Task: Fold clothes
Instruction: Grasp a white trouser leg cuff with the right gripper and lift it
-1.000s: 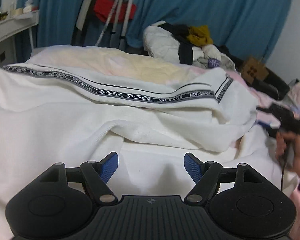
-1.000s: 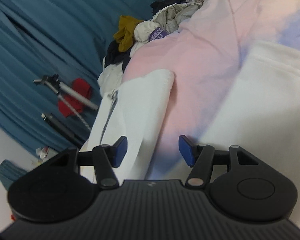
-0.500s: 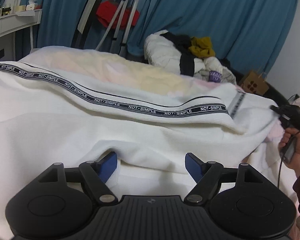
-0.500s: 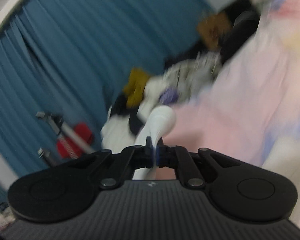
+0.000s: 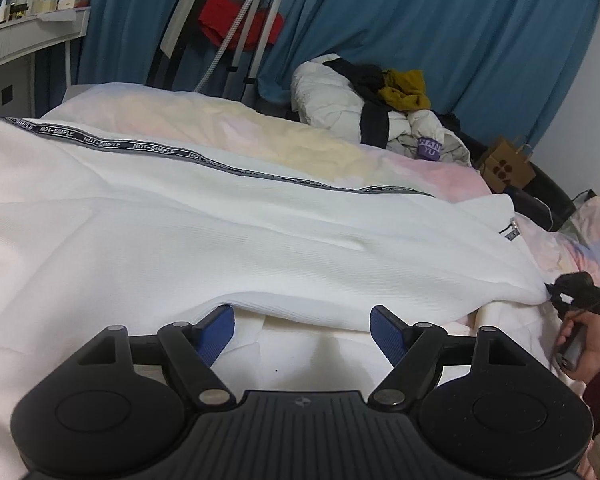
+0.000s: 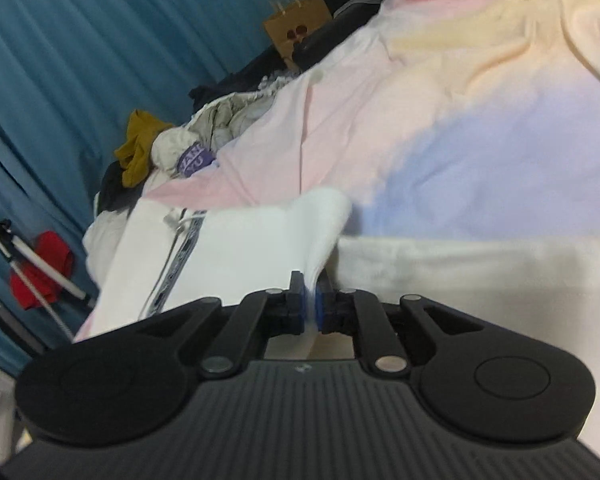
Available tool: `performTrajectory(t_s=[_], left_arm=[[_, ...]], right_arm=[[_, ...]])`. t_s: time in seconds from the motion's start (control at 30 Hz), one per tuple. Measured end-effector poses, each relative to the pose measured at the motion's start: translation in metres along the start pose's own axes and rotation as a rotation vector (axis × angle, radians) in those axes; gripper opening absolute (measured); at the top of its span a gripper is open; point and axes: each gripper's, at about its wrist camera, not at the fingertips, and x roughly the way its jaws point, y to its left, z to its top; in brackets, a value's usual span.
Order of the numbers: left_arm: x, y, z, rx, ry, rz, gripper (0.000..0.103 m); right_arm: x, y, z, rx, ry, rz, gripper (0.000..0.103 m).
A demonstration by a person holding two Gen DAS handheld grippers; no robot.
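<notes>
A white garment point(image 5: 228, 236) with a black "NOT-SIMPLE" stripe lies spread across the bed. My left gripper point(image 5: 302, 326) is open, its blue pads just below the garment's near folded edge, holding nothing. My right gripper point(image 6: 309, 307) is shut on the white garment's corner point(image 6: 260, 248); in the left wrist view it shows at the far right point(image 5: 562, 294), pulling the cloth taut.
A pastel bedsheet point(image 6: 460, 128) covers the bed. A pile of clothes point(image 5: 380, 108) sits at the far edge, a brown paper bag point(image 5: 504, 166) beside it. A tripod and red cloth point(image 5: 240, 24) stand before blue curtains. A white shelf point(image 5: 24, 36) is at left.
My right gripper shut on the garment's corner and pulled it to the right and toward me, flattening the fold. My left gripper stayed open near the garment's front edge.
</notes>
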Motion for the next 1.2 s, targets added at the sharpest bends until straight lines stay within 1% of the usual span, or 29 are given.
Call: performTrajectory(t_s=[0.03, 0.1, 0.13, 0.2, 0.23, 0.27, 0.3, 0.33, 0.37, 0.4, 0.47, 0.57, 0.63, 0.73, 0.8, 0.83, 0.87, 0.9, 0.93, 0.97, 1.03, 1.13, 1.2], left_arm=[[-0.001, 0.000, 0.001, 0.000, 0.004, 0.000, 0.077], [-0.004, -0.001, 0.002, 0.004, 0.003, 0.001, 0.077], [-0.006, -0.001, 0.003, 0.005, 0.001, -0.002, 0.077], [-0.013, -0.001, 0.004, 0.005, -0.004, -0.008, 0.078], [-0.017, -0.002, 0.003, 0.005, -0.006, -0.016, 0.078], [-0.022, -0.002, 0.002, 0.006, -0.008, -0.024, 0.078], [-0.026, -0.002, 0.001, 0.007, -0.011, -0.033, 0.079], [-0.031, -0.003, 0.000, 0.008, -0.013, -0.040, 0.079], [-0.036, -0.004, -0.001, 0.010, -0.016, -0.048, 0.079], [-0.041, -0.005, -0.002, 0.014, -0.021, -0.060, 0.079], [-0.048, -0.009, -0.004, 0.026, -0.029, -0.073, 0.080], [-0.053, -0.013, -0.007, 0.047, -0.038, -0.075, 0.080], [-0.052, -0.014, -0.009, 0.050, -0.036, -0.069, 0.080], [-0.048, -0.013, -0.012, 0.047, -0.028, -0.051, 0.080], [-0.044, -0.012, -0.014, 0.036, -0.022, -0.034, 0.080], [-0.042, -0.011, -0.014, 0.031, -0.020, -0.027, 0.080], [-0.040, -0.010, -0.015, 0.027, -0.018, -0.019, 0.080], [-0.038, -0.009, -0.015, 0.023, -0.016, -0.012, 0.080], [-0.036, -0.007, -0.016, 0.019, -0.014, -0.004, 0.080], [-0.034, -0.006, -0.017, 0.016, -0.010, 0.002, 0.080], [-0.030, -0.004, -0.018, 0.005, 0.001, 0.014, 0.080], [-0.029, 0.002, -0.019, -0.023, 0.020, 0.026, 0.080], [-0.036, 0.005, -0.019, -0.034, 0.029, 0.035, 0.080]], right_arm=[[-0.007, -0.002, 0.000, 0.017, 0.014, 0.009, 0.012], [-0.021, -0.005, -0.001, 0.038, 0.045, 0.006, 0.021], [-0.028, -0.007, -0.001, 0.040, 0.063, -0.006, 0.027], [-0.045, -0.011, 0.002, 0.047, 0.087, -0.031, 0.029], [-0.057, -0.016, 0.007, 0.054, 0.082, -0.038, 0.030], [-0.070, -0.020, 0.011, 0.062, 0.076, -0.044, 0.034], [-0.083, -0.025, 0.015, 0.069, 0.066, -0.054, 0.040], [-0.096, -0.031, 0.019, 0.075, 0.041, -0.078, 0.053], [-0.109, -0.037, 0.022, 0.080, 0.012, -0.125, 0.066], [-0.122, -0.044, 0.023, 0.085, -0.015, -0.171, 0.069], [-0.141, -0.056, 0.021, 0.107, -0.050, -0.240, 0.069], [-0.149, -0.073, 0.017, 0.167, -0.026, -0.290, 0.070], [-0.147, -0.079, 0.014, 0.181, 0.001, -0.286, 0.069], [-0.131, -0.087, 0.004, 0.206, 0.063, -0.253, 0.069], [-0.119, -0.092, -0.001, 0.229, 0.098, -0.223, 0.060], [-0.114, -0.092, -0.003, 0.222, 0.101, -0.208, 0.051], [-0.112, -0.090, -0.005, 0.203, 0.096, -0.203, 0.038], [-0.111, -0.088, -0.005, 0.177, 0.092, -0.212, 0.030], [-0.110, -0.085, -0.003, 0.156, 0.087, -0.221, 0.017], [-0.111, -0.083, 0.000, 0.146, 0.073, -0.207, 0.014], [-0.114, -0.079, 0.006, 0.124, 0.043, -0.179, 0.011], [-0.130, -0.069, 0.015, 0.119, -0.040, -0.126, 0.009], [-0.141, -0.063, 0.021, 0.112, -0.097, -0.099, 0.009]])
